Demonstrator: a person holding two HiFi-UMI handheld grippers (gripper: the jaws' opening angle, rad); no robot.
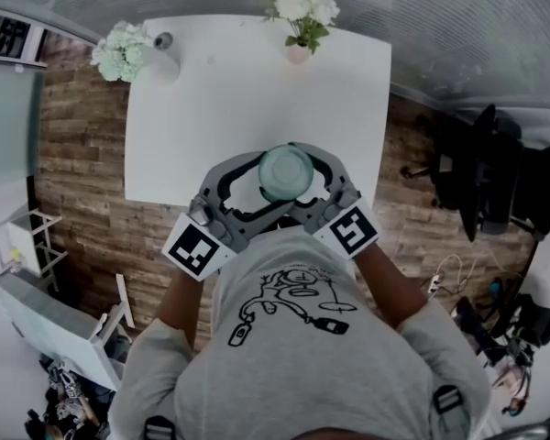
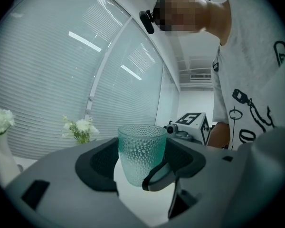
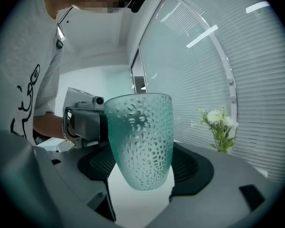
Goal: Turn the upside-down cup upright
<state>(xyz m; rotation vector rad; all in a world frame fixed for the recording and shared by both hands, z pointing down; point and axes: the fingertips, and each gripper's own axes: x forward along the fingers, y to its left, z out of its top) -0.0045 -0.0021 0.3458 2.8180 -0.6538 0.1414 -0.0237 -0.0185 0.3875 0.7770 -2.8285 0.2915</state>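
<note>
The cup (image 1: 285,172) is pale green dimpled glass. It is upright, rim up, and is held in the air over the near edge of the white table (image 1: 257,81). My right gripper (image 3: 141,167) is shut on the cup (image 3: 140,141), which sits deep between its dark pads. My left gripper (image 2: 141,163) comes in from the other side, and the cup (image 2: 140,153) fills the gap between its pads with both sides meeting them. One curved right finger (image 2: 156,175) crosses in front of the cup's lower part.
A vase of white flowers (image 1: 298,12) stands at the table's far edge. Another bunch of flowers (image 1: 124,51) and a small round object (image 1: 163,39) are at the far left corner. Brick-patterned floor borders the table, with dark chairs (image 1: 495,172) at right.
</note>
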